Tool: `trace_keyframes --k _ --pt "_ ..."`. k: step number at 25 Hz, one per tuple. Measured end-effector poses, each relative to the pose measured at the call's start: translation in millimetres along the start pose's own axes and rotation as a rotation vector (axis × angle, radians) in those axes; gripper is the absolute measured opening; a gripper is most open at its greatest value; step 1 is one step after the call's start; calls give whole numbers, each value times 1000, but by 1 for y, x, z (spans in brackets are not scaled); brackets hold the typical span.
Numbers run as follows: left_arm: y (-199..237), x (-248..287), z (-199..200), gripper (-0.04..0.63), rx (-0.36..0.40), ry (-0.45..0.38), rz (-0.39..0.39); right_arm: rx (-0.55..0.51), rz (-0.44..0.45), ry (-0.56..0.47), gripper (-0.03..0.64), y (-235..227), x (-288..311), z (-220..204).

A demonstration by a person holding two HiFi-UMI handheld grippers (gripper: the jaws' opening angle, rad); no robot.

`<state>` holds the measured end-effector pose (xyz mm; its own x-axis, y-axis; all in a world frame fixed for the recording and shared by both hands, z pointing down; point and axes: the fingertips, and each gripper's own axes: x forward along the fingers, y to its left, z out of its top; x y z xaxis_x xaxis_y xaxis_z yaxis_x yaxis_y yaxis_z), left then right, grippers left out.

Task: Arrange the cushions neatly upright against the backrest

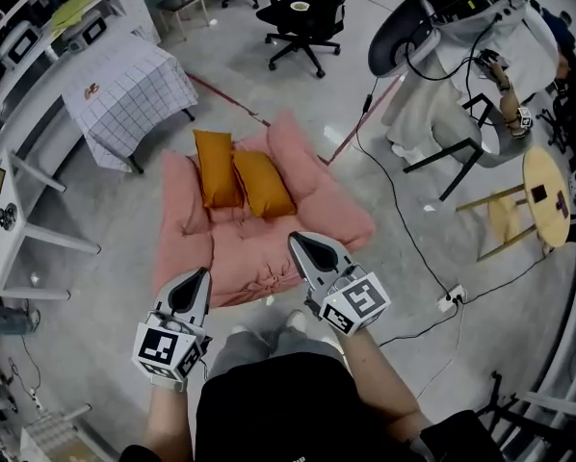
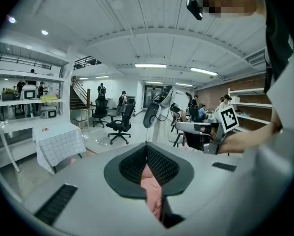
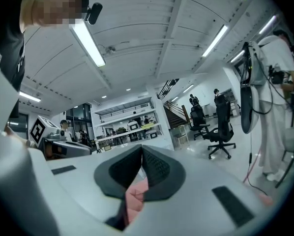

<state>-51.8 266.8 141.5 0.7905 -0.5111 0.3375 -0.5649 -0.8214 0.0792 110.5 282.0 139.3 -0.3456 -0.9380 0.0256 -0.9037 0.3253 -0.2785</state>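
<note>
Cushions, two of them, mustard-orange, sit on a pink floor sofa [image 1: 259, 248] out on the open floor, and neither tool is anywhere near them yet. The left tool [image 1: 201, 275] and the right tool [image 1: 298, 241] are held side by side over the near edge of the seat, both closed with nothing in them. In each gripper view the ribbed pads meet tip to tip, with only a sliver of pink showing beneath. Beyond them, well apart from both tools, the left cushion [image 1: 215, 166] looks propped fairly straight. The right cushion [image 1: 262, 182] slants away from it, and their top corners touch or overlap. Both lean towards the puffy backrest [image 1: 290, 147], though from above I cannot say how upright either really is. I would guess the job has barely begun. The first risk is reaching in with the tools closed, which would shove the cushions instead of taking hold. Pinching one by a corner could let the soft filling droop and slump back onto the seat, and righting the slanted one may tip its neighbour, since they are in contact. The backrest looks soft and lumpy, so a cushion stood there might slide down. A black cable [image 1: 404, 229] trails over the floor to the right, where a foot could snag it.
</note>
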Motion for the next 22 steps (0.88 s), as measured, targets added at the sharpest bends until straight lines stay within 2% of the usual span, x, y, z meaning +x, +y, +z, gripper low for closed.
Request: trace_keyframes --k 3,8,14,22 --pt "7 14 -2 12 -17 11 -1 8 -17 24 11 -19 12 -2" --pt "21 14 -17 12 -67 27 -27 -25 -14 65 11 -12 30 -11" --pt "57 66 -18 14 -20 53 -86 -73 -17 143 12 -45 86 -13" --pt "113 126 -29 14 -73 81 -155 -111 -68 259 15 -94 158 -29"
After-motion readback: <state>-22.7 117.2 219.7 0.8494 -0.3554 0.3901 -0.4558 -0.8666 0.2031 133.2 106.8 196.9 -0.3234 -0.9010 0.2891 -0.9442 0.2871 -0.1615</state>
